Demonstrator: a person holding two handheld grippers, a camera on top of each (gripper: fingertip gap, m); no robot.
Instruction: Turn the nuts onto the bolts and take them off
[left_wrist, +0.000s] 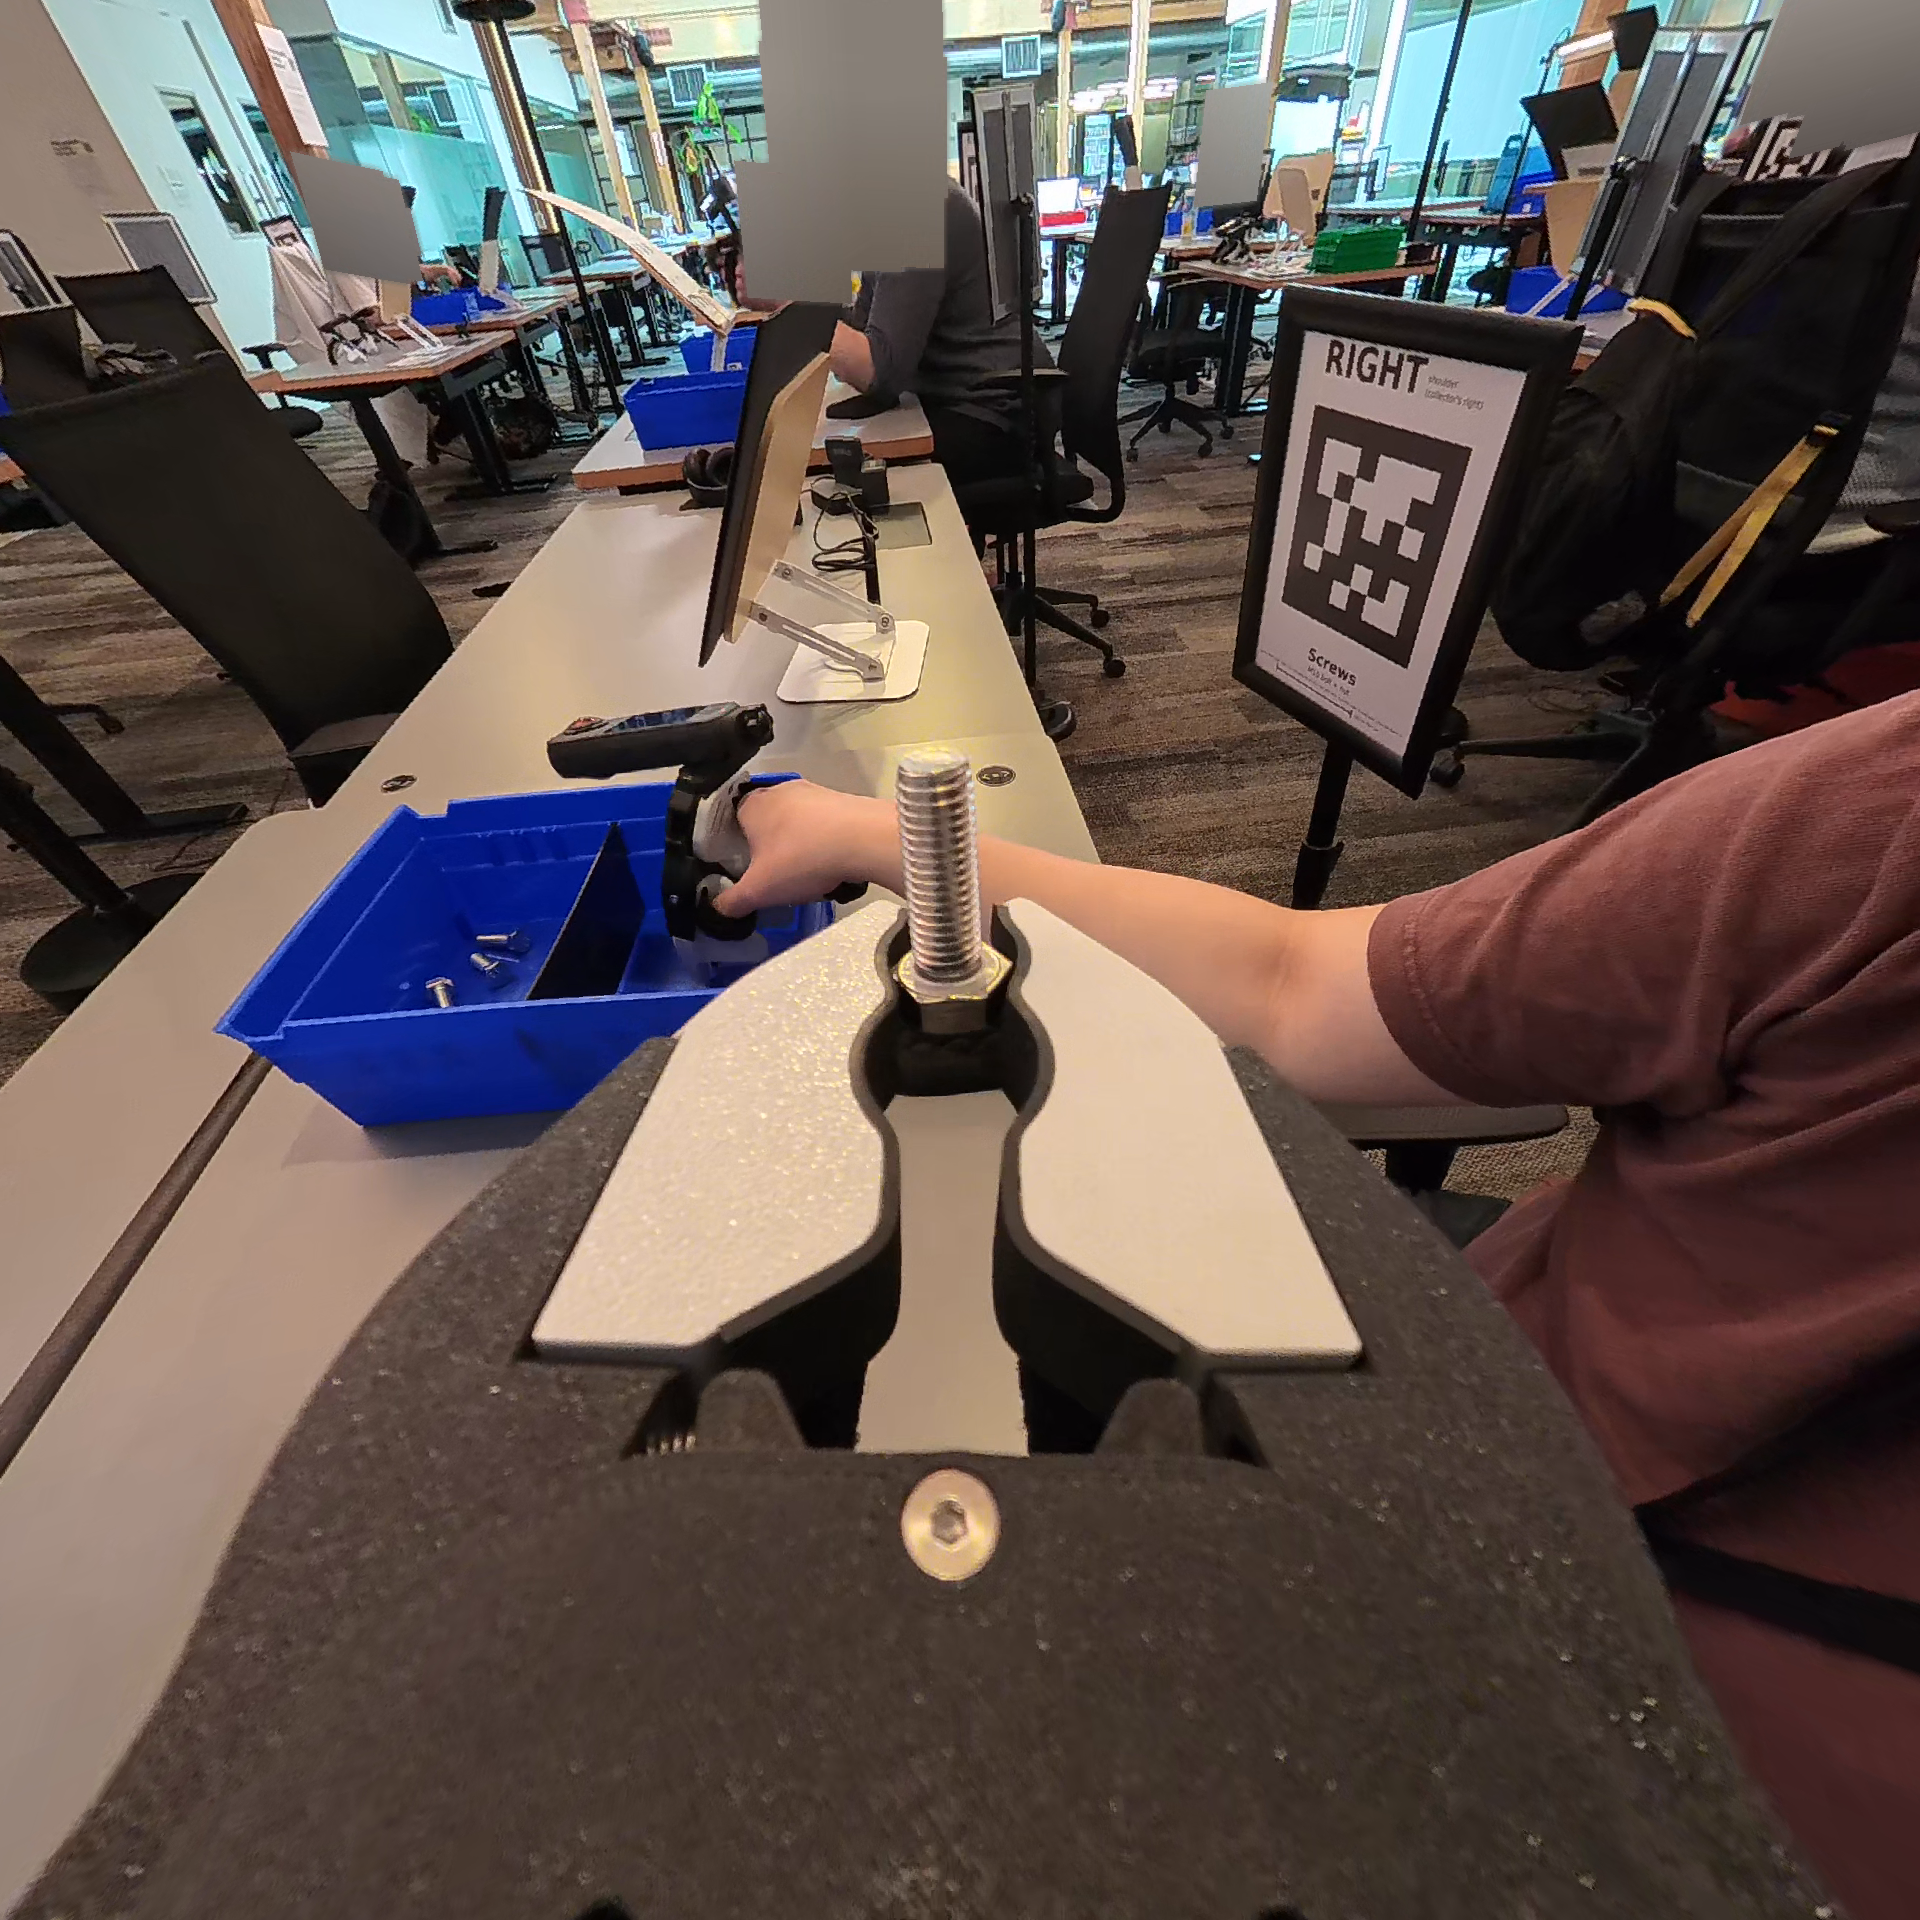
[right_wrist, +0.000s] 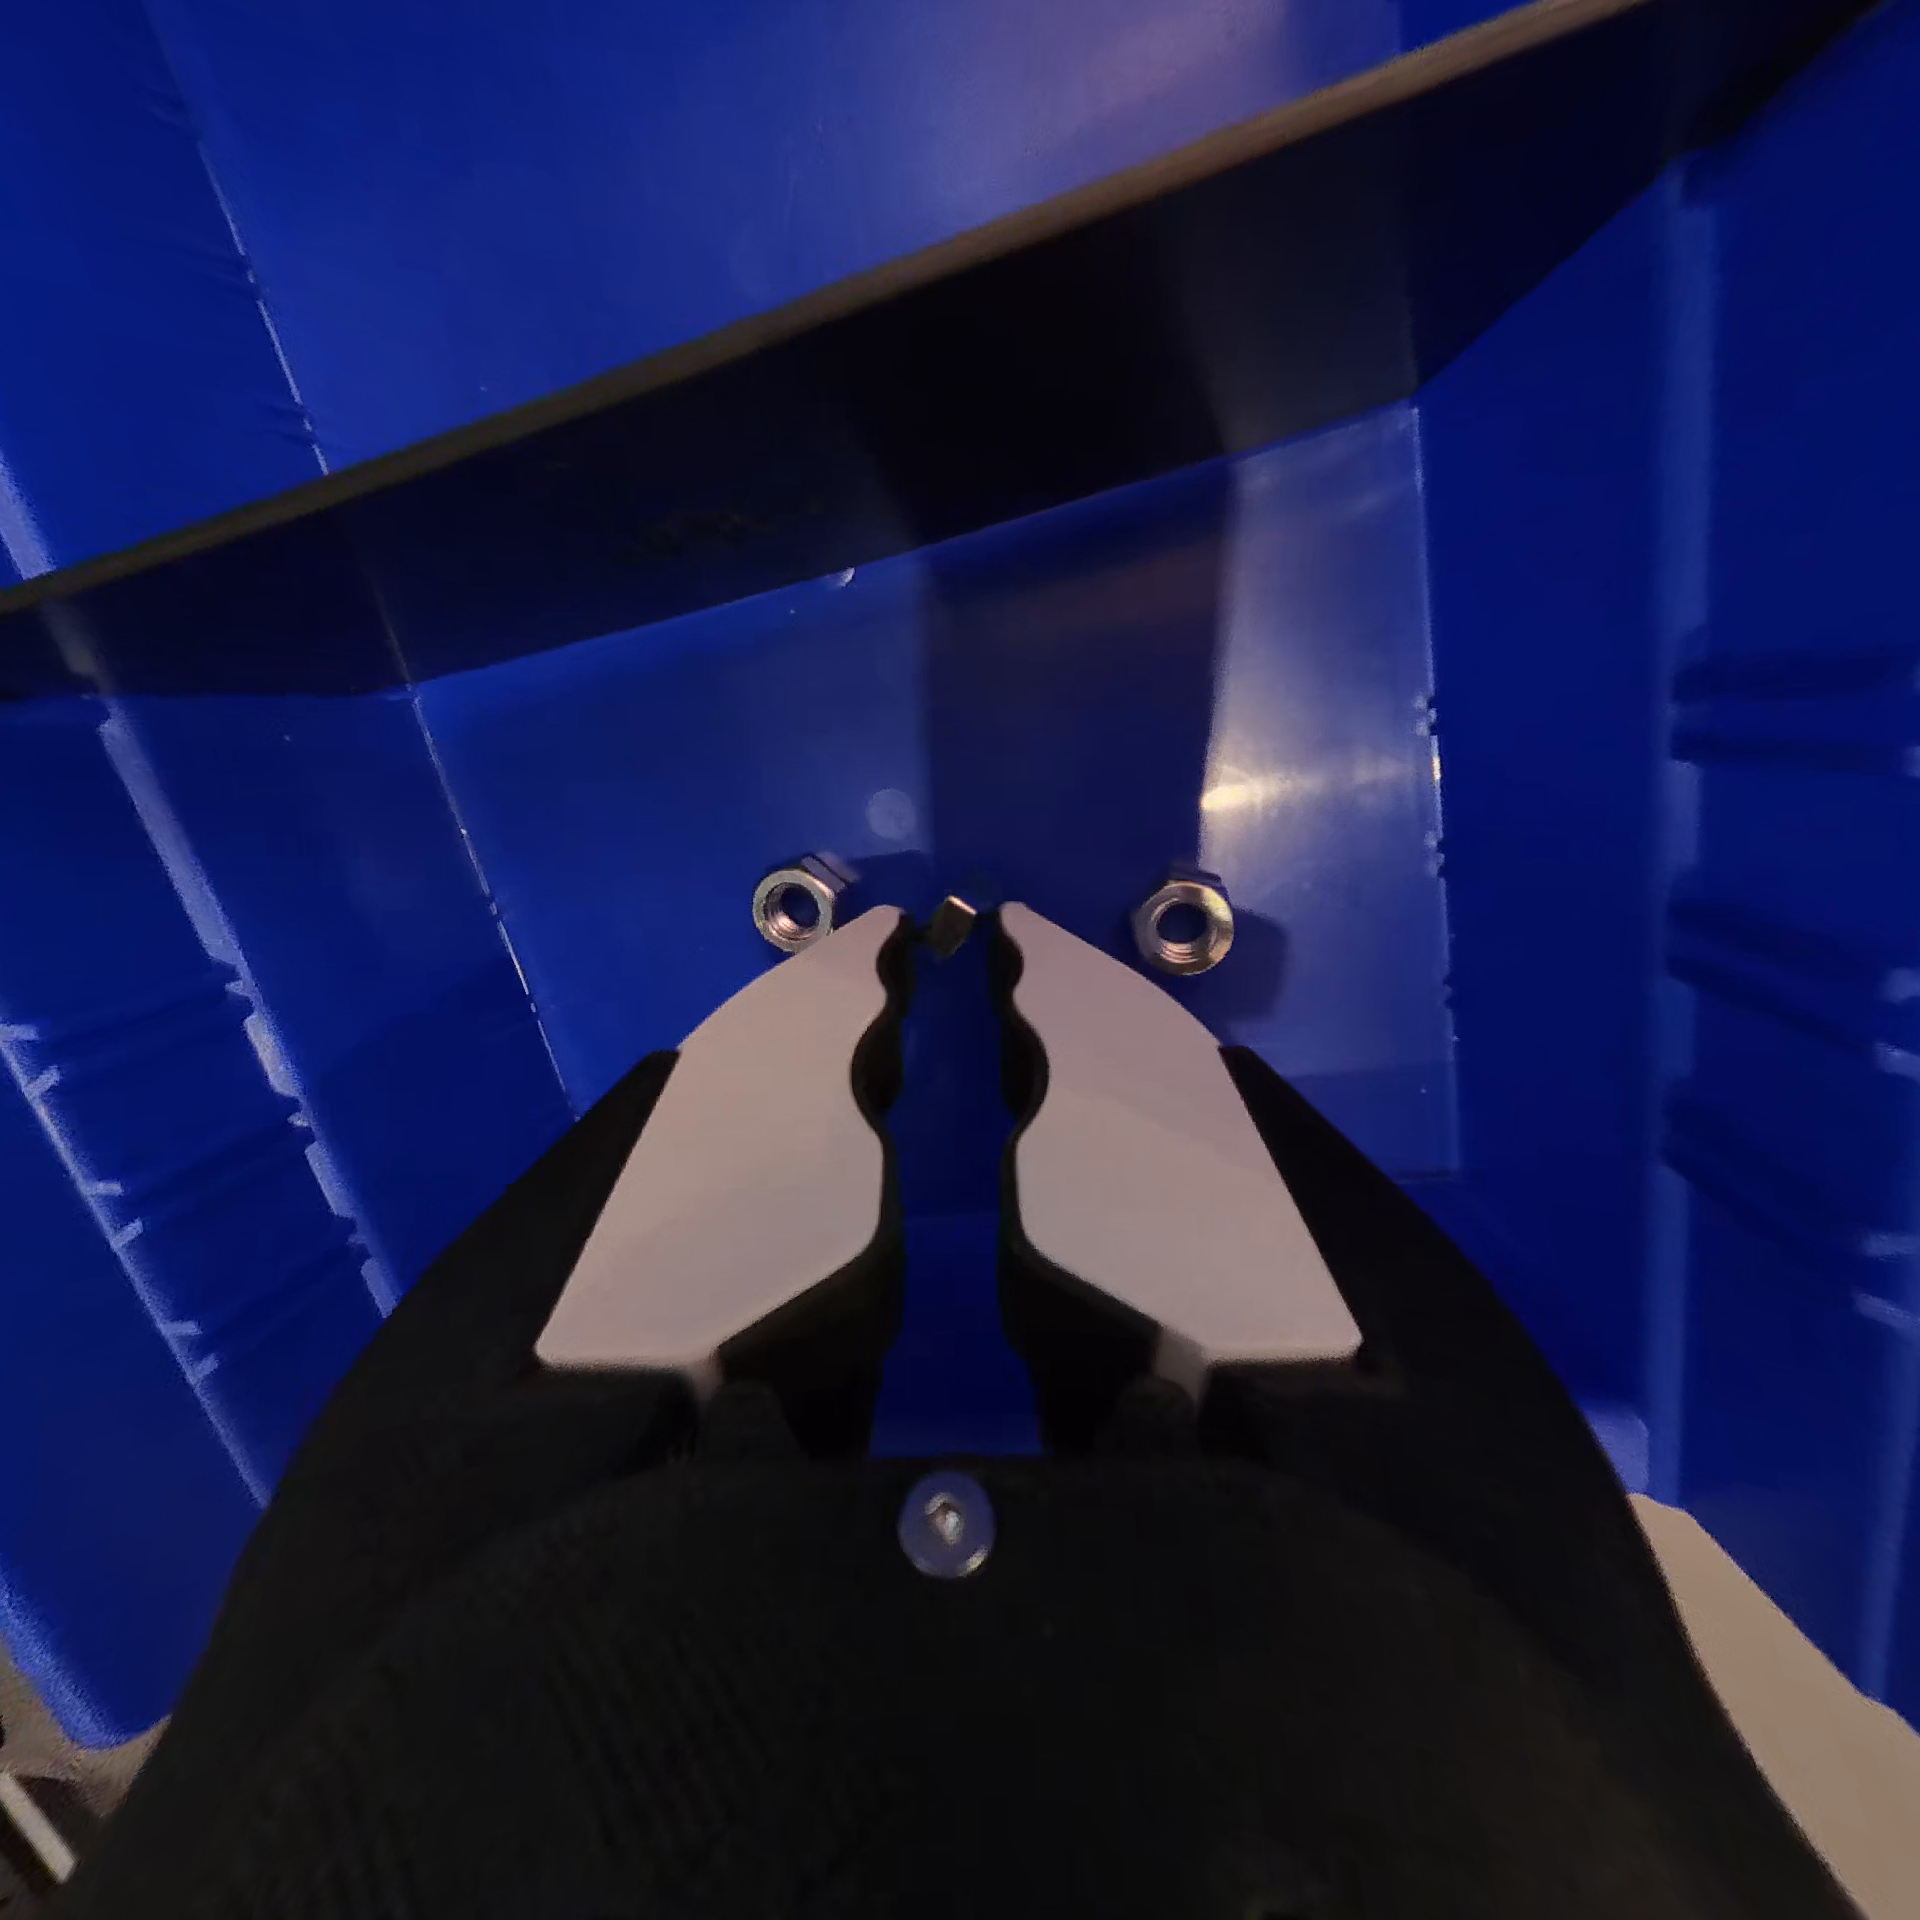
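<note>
- Open office behind me: rows of desks, black chairs, people seated at them, and a long grey table (left_wrist: 644, 623) under my work.
- My left gripper (left_wrist: 948, 940) is clamped on a bolt (left_wrist: 938, 862) by its hex head; the threaded shank stands upright, clear above my fingertips.
- My right gripper (right_wrist: 948, 920) is down inside the blue bin (left_wrist: 343, 997), in the compartment on the near side of the black divider (right_wrist: 727, 395).
- Its fingers (right_wrist: 769, 1049) are almost together, with a small nut (right_wrist: 952, 921) on edge between the tips; I cannot tell whether both tips touch it.
- 2 more nuts lie flat on the bin floor, 1 nut just left (right_wrist: 794, 911) of my tips and 1 nut just right (right_wrist: 1183, 925).
- From the left wrist view, my right hand (left_wrist: 774, 847) wraps the gripper's handle over the bin, and a black device (left_wrist: 665, 732) sits on top of that gripper.
- 3 spare bolts (left_wrist: 473, 961) lie in the bin's other compartment, beyond the divider.
- Farther along the table stands a tilted board on a stand (left_wrist: 774, 520).
- Off the table's right edge, a framed sign (left_wrist: 1392, 520) with a black-and-white square pattern stands on a pole.
</note>
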